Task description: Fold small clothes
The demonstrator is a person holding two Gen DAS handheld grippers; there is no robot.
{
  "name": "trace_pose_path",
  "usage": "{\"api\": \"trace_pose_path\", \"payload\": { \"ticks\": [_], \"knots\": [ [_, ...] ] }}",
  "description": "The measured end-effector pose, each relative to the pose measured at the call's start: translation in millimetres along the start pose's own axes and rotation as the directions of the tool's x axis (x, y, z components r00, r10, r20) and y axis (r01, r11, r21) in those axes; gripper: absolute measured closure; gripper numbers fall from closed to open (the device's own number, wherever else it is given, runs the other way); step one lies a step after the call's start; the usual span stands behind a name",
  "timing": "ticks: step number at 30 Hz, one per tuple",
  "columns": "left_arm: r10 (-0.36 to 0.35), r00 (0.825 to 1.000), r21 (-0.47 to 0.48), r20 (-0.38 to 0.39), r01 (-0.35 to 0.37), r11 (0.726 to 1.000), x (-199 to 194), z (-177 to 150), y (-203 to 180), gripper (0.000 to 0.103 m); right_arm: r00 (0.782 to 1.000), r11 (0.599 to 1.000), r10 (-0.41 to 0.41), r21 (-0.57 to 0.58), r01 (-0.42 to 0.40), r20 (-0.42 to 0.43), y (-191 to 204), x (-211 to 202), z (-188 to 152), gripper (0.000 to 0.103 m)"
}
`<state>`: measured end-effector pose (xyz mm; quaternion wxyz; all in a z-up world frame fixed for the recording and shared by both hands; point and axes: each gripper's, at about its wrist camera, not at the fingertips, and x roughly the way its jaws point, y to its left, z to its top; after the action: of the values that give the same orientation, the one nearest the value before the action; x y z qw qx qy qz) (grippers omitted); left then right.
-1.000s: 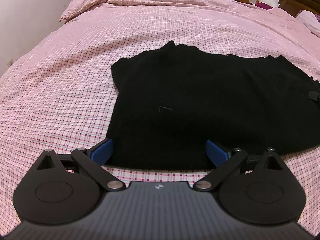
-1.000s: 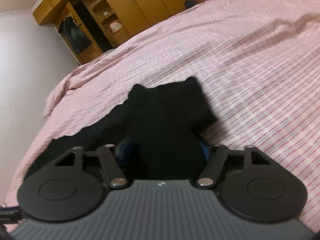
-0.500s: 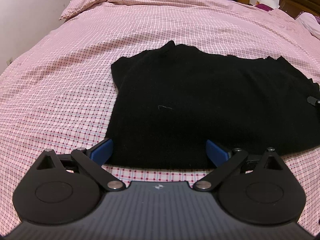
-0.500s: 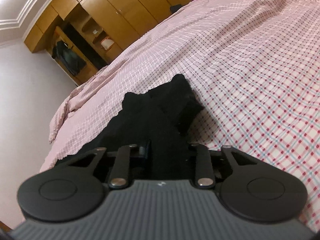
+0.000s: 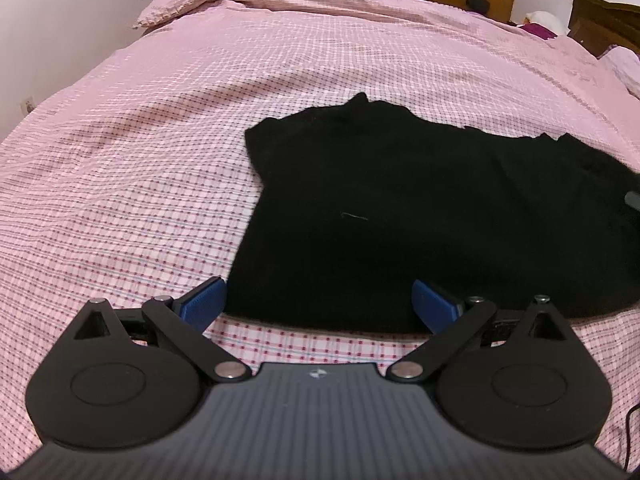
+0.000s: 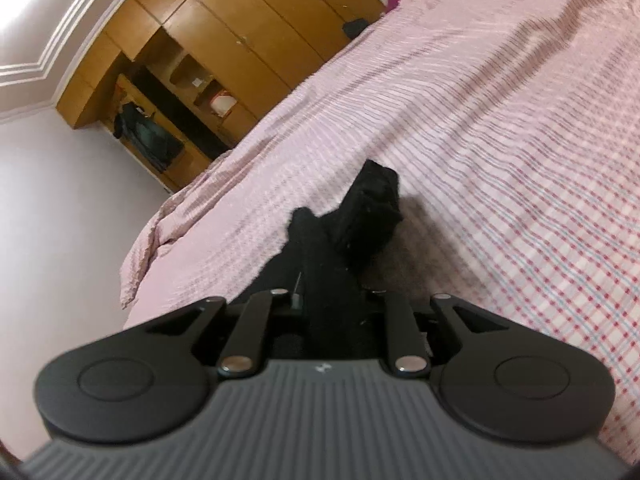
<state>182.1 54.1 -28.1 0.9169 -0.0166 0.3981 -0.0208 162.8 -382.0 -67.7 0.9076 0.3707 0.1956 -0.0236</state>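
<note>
Quick count: there was one black garment lying on one bed with a pink checked cover. Two grippers showed, the left gripper and the right gripper, each with two fingers. One wooden wardrobe stood in back, plus one dark headboard.

Both wrist views look low across the bedspread — sharing the black garment.

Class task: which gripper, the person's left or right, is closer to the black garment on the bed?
Right. The right gripper is closing with the black garment bunched between its fingers. The left gripper is open, hovering at the garment's near hem.
</note>
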Motion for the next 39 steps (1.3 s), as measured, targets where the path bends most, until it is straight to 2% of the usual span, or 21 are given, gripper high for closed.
{"api": "trace_pose_path", "payload": {
  "ticks": [13, 19, 24, 32, 39],
  "knots": [
    [0.007, 1.000, 0.009, 0.027, -0.008, 1.000, -14, 6, 8, 0.002, 0.995, 0.990, 0.099, -0.097, -0.099, -0.002, 65, -5, 8, 0.085],
    [0.024, 0.998, 0.019, 0.050, -0.025, 1.000, -18, 16, 14, 0.002, 0.986, 0.974, 0.168, -0.152, -0.169, -0.018, 101, -5, 7, 0.085],
    [0.039, 0.997, -0.011, 0.061, -0.039, 0.999, -20, 24, 28, 0.002, 0.975, 0.953, 0.219, -0.207, -0.223, -0.039, 131, -2, 3, 0.085],
    [0.058, 0.996, -0.060, 0.069, -0.054, 0.997, -21, 33, 52, 0.002, 0.947, 0.912, 0.302, -0.256, -0.320, -0.109, 184, 16, -14, 0.085],
    [0.075, 0.996, -0.075, 0.053, -0.071, 0.995, -9, 34, 63, 0.002, 0.930, 0.887, 0.292, -0.300, -0.350, -0.223, 212, 48, -50, 0.085]
  ]
}}
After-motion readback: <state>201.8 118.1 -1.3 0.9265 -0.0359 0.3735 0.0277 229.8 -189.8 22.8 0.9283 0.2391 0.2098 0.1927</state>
